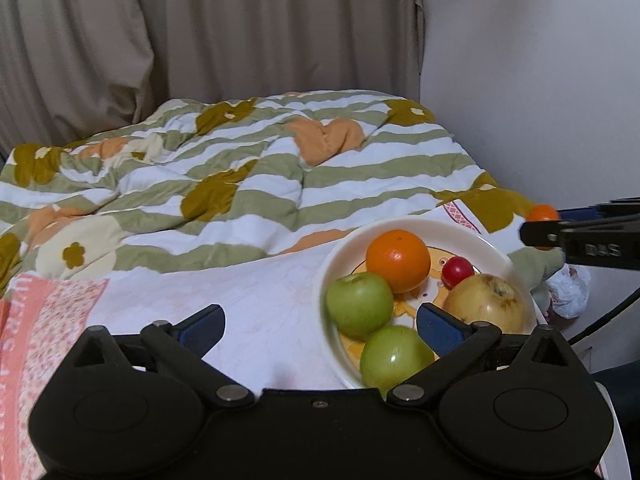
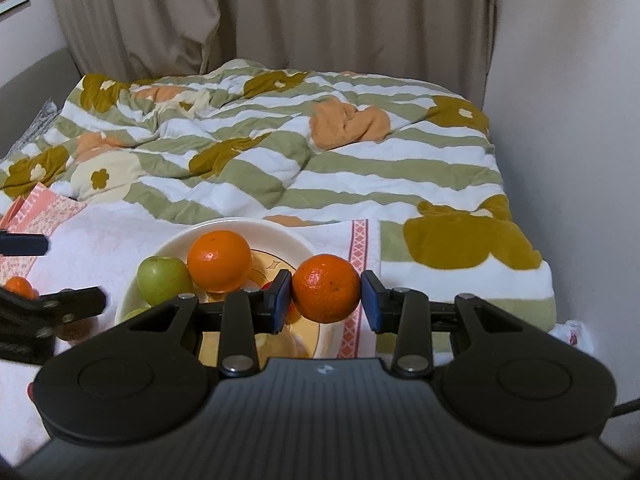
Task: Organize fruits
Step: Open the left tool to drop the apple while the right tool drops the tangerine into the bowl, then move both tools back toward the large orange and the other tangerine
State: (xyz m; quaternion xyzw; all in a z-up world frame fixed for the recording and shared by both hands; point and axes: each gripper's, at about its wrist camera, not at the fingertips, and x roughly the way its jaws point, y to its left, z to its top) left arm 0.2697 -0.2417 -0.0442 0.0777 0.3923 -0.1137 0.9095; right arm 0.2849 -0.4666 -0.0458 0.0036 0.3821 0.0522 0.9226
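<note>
A white bowl (image 1: pixel 404 226) sits on a pale cloth on the bed. It holds an orange (image 1: pixel 398 255), a small red fruit (image 1: pixel 457 271), a yellow apple (image 1: pixel 484 303) and two green apples (image 1: pixel 359 305) (image 1: pixel 394 354). My left gripper (image 1: pixel 320 324) is open and empty, low at the bowl's left rim. My right gripper (image 2: pixel 326 296) is shut on a second orange (image 2: pixel 326 289), held above the bowl's right rim (image 2: pixel 304 246). That orange also shows in the left wrist view (image 1: pixel 542 214). Another small orange (image 2: pixel 18 286) lies at the far left.
A striped floral quilt (image 1: pixel 248 168) covers the bed behind the bowl. Beige curtains (image 1: pixel 240 28) and a white wall (image 1: pixel 540 60) stand behind. A pink patterned cloth (image 1: pixel 44 304) lies at the left. A crumpled white bag (image 1: pixel 570 292) lies off the bed's right edge.
</note>
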